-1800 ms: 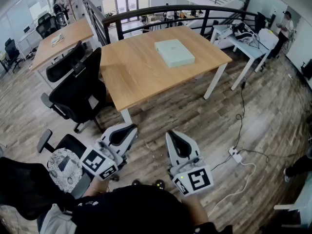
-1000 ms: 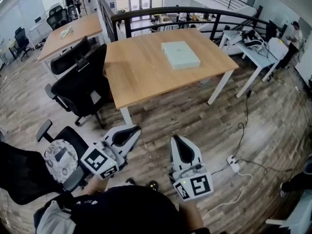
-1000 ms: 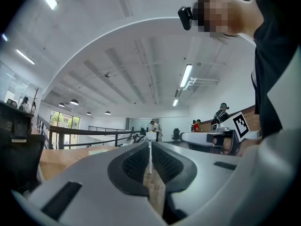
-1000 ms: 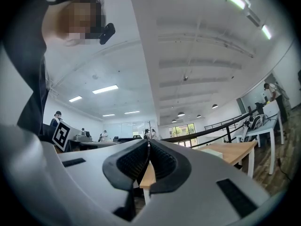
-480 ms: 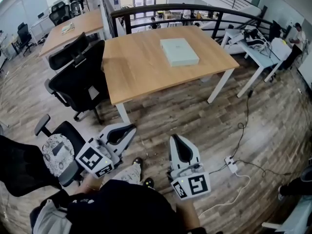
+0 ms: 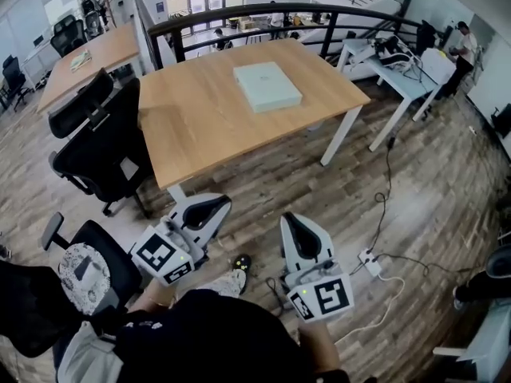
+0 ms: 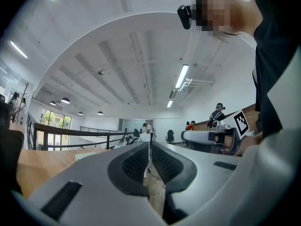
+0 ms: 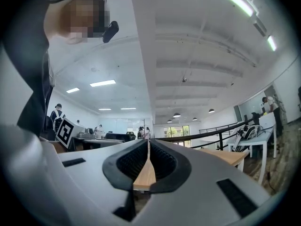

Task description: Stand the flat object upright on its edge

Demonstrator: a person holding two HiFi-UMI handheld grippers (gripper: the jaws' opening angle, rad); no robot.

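Note:
The flat object is a pale green box [image 6: 267, 86] lying flat on the far part of a wooden table [image 6: 200, 126]. Both grippers are held low over the wood floor, well short of the table and apart from the box. My left gripper [image 6: 209, 206] is shut with nothing between its jaws, and its tips point toward the table's near corner. My right gripper [image 6: 293, 223] is shut and empty as well. In the left gripper view the jaws [image 7: 149, 147] meet along a thin line, with the tabletop [image 7: 42, 166] far off. The right gripper view shows the jaws [image 8: 148, 147] pressed together.
A black office chair [image 6: 100, 154] stands at the table's left side, and another chair with a patterned seat [image 6: 80, 271] is close at my left. A power strip with cables [image 6: 369, 262] lies on the floor at right. A black railing [image 6: 239, 13] and a white desk [image 6: 403, 74] lie beyond.
The table and box have slid left in the head view as the person stepped; a shoe now shows between the grippers. Both grippers stay shut, low and empty.

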